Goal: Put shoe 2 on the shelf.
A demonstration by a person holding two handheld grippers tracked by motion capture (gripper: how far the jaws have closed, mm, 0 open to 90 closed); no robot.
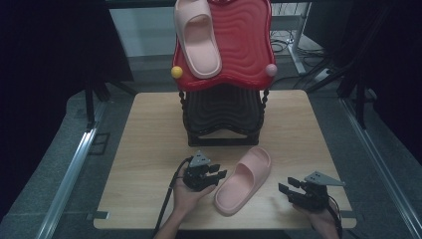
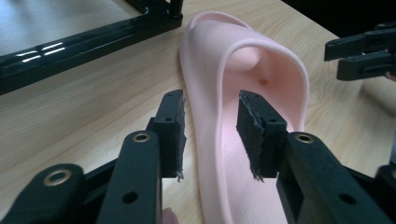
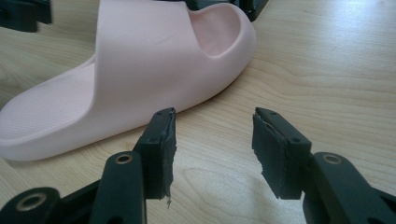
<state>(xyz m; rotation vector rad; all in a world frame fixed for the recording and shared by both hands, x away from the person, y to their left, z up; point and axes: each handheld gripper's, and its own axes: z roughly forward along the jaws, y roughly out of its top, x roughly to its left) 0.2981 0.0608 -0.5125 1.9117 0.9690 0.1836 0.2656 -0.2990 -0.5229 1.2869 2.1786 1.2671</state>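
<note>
on the left, the left gripper point(image 1: 217, 175) is spread wide, and nothing is pinched yet. in the left gripper view its two jaws stand on each side of the thin side wall of the pink slipper point(image 2: 243, 93), one outside and one inside the foot hole. this looks like the start of a grab.

to do it well, i think the gripper should slide a bit more over the wall so the pads cover plenty of it, then close slowly. the wall looks soft, so a hard squeeze could bend it and let it slip out. lift it straight up, not dragging.

in the middle, the slipper point(image 1: 244, 180) lies flat on the wooden surface point(image 1: 149, 144), just in front of the black rack point(image 1: 222, 117). the rack's red top shelf point(image 1: 249, 45) already has another pink slipper point(image 1: 197, 37) on it, with room beside it, so that may be where this one goes.

on the right, the right gripper point(image 1: 284, 189) is spread too and holds nothing. it waits near the slipper, not touching, and should keep clear of the lift.
</note>
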